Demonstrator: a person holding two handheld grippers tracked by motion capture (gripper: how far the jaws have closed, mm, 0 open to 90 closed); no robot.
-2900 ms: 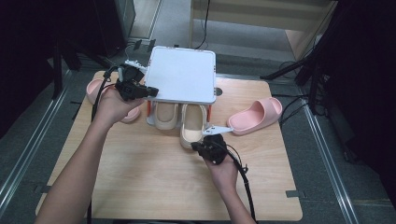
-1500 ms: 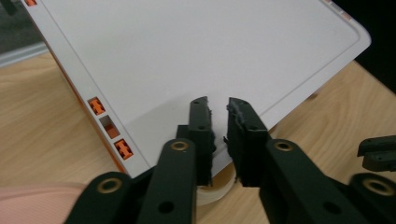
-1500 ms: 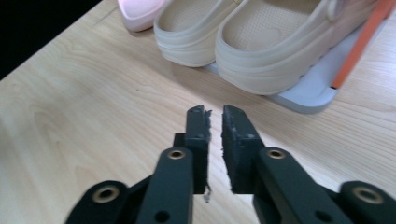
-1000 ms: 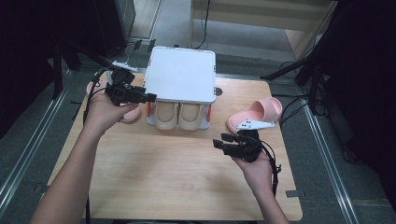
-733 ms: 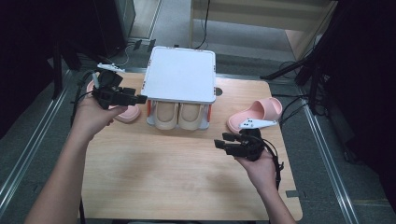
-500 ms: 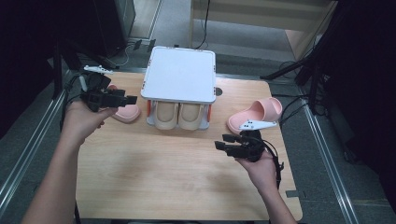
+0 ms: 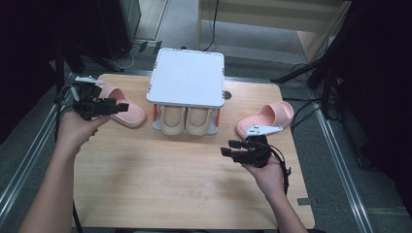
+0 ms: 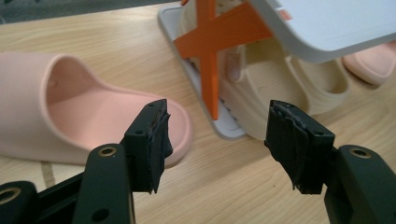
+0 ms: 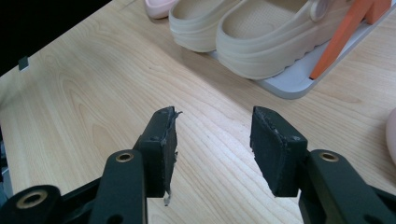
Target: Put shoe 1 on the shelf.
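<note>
A white two-level shoe rack (image 7: 187, 77) stands at the back middle of the wooden table, with a pair of beige clogs (image 7: 184, 120) side by side on its lower shelf. One pink slipper (image 7: 121, 110) lies left of the rack, another pink slipper (image 7: 267, 118) right of it. My left gripper (image 7: 124, 105) hovers open over the left slipper's heel end, pointing right; the slipper (image 8: 70, 112) and the rack's orange cross brace (image 8: 210, 51) lie beyond its jaws. My right gripper (image 7: 227, 148) is open and empty, low over the table in front of the rack, facing the clogs (image 9: 266, 32).
The table (image 7: 170, 184) has bare wood across its front half. A metal frame rail (image 7: 29, 160) runs along the left edge and cables (image 7: 306, 109) trail off the right edge. The rack's grey base (image 9: 299, 84) juts toward the right gripper.
The left gripper drew back leftward from the rack to over the left slipper. The right gripper pulled away from the rack front to the right; the clog it was at now sits fully on the shelf.
</note>
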